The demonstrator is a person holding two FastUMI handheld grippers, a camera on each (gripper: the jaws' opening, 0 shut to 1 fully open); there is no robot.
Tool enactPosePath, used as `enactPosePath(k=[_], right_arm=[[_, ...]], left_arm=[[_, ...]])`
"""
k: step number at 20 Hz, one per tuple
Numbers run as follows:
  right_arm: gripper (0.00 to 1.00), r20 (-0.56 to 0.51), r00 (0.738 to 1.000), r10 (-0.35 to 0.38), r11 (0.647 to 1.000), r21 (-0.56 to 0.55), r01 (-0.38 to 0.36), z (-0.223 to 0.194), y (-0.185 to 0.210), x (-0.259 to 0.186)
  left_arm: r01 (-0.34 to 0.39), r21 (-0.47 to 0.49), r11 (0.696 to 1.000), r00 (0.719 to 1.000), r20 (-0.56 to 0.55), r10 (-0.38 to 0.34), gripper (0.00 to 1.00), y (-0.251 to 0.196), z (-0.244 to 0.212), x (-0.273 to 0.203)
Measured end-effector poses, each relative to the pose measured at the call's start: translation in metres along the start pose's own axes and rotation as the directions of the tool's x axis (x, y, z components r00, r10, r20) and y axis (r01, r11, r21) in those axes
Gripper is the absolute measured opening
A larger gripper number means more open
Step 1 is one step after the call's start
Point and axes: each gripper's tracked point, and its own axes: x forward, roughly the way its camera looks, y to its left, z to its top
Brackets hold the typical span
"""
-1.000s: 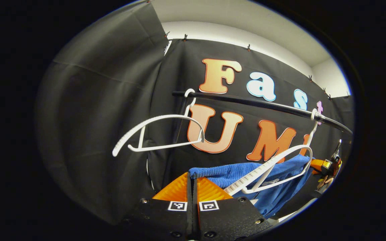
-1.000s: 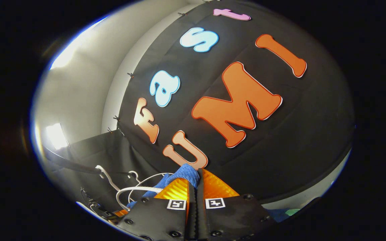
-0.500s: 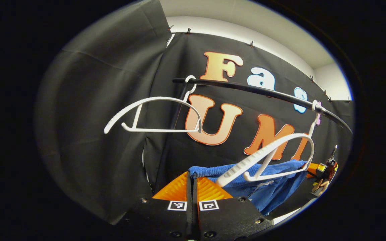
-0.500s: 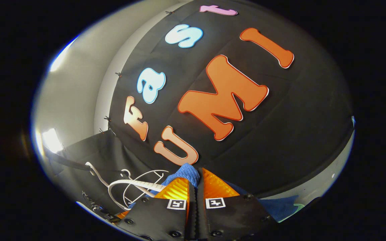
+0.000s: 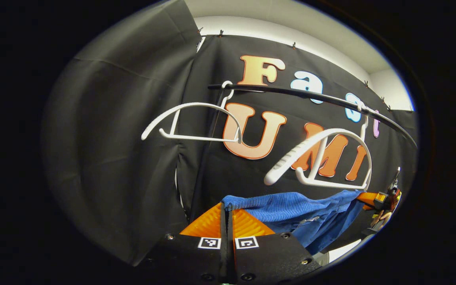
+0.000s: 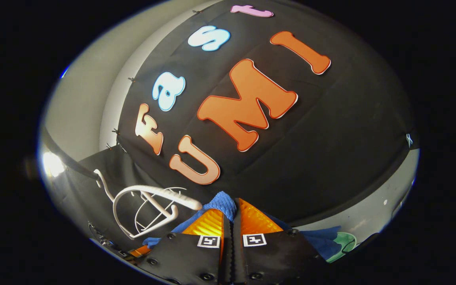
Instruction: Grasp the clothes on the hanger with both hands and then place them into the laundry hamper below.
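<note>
Fingers of the left gripper pinch one top edge of the blue garment, and the right gripper is clamped on its other edge. The cloth stretches between them just below the nearer white hanger, clear of it. A second white hanger hangs bare on the black rail.
</note>
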Motion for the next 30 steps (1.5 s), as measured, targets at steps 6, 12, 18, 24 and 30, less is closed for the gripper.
enactPosePath(k=[6, 12, 18, 24, 30], right_arm=[[0.07, -0.028, 0.998, -0.064, 0.998, -0.011, 0.064, -0.035, -0.016, -0.026], [0.07, -0.061, 0.993, -0.105, 0.994, -0.045, 0.102, -0.071, -0.02, -0.037], [0.08, -0.073, 0.985, -0.154, 0.982, -0.122, 0.144, -0.089, -0.023, -0.053], [0.08, -0.081, 0.97, -0.228, 0.952, -0.225, 0.205, -0.105, -0.033, -0.068], [0.08, -0.088, 0.951, -0.298, 0.91, -0.326, 0.255, -0.116, -0.05, -0.086]], left_arm=[[0.053, 0.021, 0.998, 0.997, -0.054, -0.052, 0.0, -0.014, -0.024, -0.017], [0.128, 0.01, 0.992, 0.987, -0.101, -0.126, 0.0, -0.051, -0.046, -0.019], [0.216, 0.024, 0.976, 0.967, -0.142, -0.211, 0.0, -0.097, -0.066, -0.019], [0.306, -0.003, 0.952, 0.934, -0.196, -0.3, 0.0, -0.147, -0.09, -0.023], [0.387, 0.005, 0.922, 0.89, -0.262, -0.372, 0.0, -0.195, -0.125, -0.017]])
